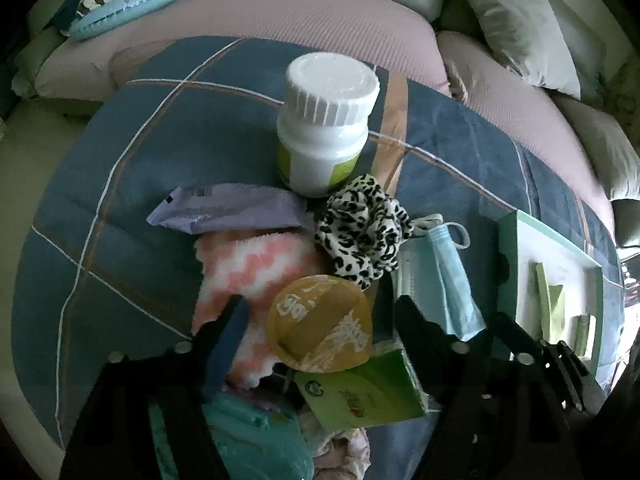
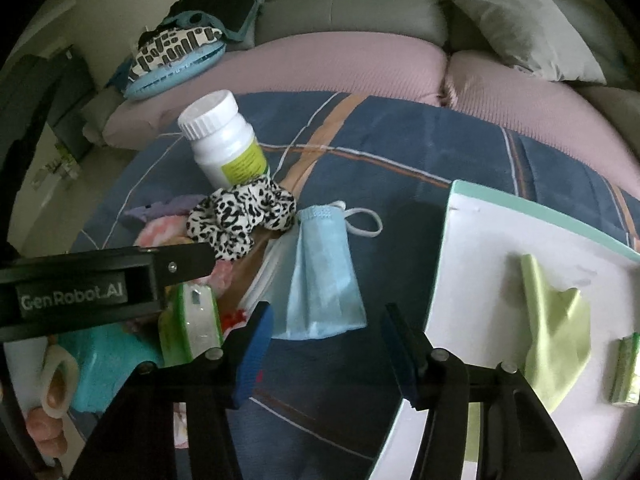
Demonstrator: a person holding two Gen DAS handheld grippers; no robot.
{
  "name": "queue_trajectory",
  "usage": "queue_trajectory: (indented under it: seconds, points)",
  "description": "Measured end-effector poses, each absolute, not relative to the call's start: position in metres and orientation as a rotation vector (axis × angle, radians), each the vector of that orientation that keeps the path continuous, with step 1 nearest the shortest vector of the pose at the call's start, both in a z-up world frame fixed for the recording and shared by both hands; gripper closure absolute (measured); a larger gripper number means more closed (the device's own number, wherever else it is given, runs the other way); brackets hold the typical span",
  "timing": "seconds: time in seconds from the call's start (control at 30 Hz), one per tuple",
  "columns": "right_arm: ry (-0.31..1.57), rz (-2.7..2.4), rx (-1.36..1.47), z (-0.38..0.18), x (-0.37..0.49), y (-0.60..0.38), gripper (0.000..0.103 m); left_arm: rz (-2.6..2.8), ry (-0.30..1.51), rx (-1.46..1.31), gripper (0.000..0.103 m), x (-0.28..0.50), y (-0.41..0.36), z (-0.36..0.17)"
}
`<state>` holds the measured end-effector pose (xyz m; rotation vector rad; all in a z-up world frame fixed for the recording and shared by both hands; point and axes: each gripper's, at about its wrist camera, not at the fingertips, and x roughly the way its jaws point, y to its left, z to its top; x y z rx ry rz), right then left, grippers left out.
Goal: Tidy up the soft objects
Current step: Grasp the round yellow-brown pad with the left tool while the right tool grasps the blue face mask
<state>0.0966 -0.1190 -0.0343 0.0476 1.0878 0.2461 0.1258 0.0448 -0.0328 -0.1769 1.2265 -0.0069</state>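
A heap of small things is seen on a blue checked blanket (image 1: 168, 152) spread over a sofa, with the pink seat cushion (image 1: 320, 12) beyond the blanket's far edge.

In the heap, a round yellow sealed cup (image 1: 320, 324) lies on a pink-and-white zigzag fluffy cloth (image 1: 256, 268) and partly over a green tissue pack (image 1: 364, 392). The left gripper (image 1: 320, 316) is lowered over this cup, its jaws standing apart on either side; whether the pads touch the cup cannot be told, as the near edge of the view is dark.

Behind the cloth a lilac wrapped pack (image 1: 228, 210) is laid flat, and beside it a black-and-white spotted scrunchie (image 1: 360, 232) rests against an upright white bottle (image 1: 324, 128) with a ribbed cap. A teal packet (image 1: 256, 436) is partly seen nearest the camera.

A folded blue face mask (image 2: 324, 276) lies just right of the scrunchie. The right gripper (image 2: 324, 344) is held over the mask's near end, jaws apart, nothing clamped between them.

Towards the blanket's right edge a white tray (image 2: 472, 248) with a mint rim is placed. A pale green cloth (image 2: 556, 340) and a small green packet (image 2: 626, 368) lie in it.
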Motion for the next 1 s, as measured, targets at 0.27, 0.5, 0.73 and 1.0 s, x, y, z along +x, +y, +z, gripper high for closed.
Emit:
queue_trajectory:
  seconds: [0.27, 0.5, 0.73, 1.0]
  points:
    - [1.113, 0.243, 0.047, -0.0442, 0.0988, -0.1176, 0.058, 0.019, 1.212, -0.167, 0.048, 0.1236, 0.0480, -0.0341]
    - [1.119, 0.243, 0.044, -0.0443, 0.0982, -0.1175, 0.066, 0.009, 1.205, -0.168, 0.052, 0.1239, 0.0478, -0.0335]
    - [1.123, 0.249, 0.044, -0.0451, 0.0973, -0.1178, 0.072, -0.002, 1.198, -0.175, 0.053, 0.1228, 0.0480, -0.0323]
    - [1.111, 0.264, 0.058, -0.0405, 0.0973, -0.1178, 0.086, -0.014, 1.179, -0.192, 0.053, 0.1198, 0.0512, -0.0259]
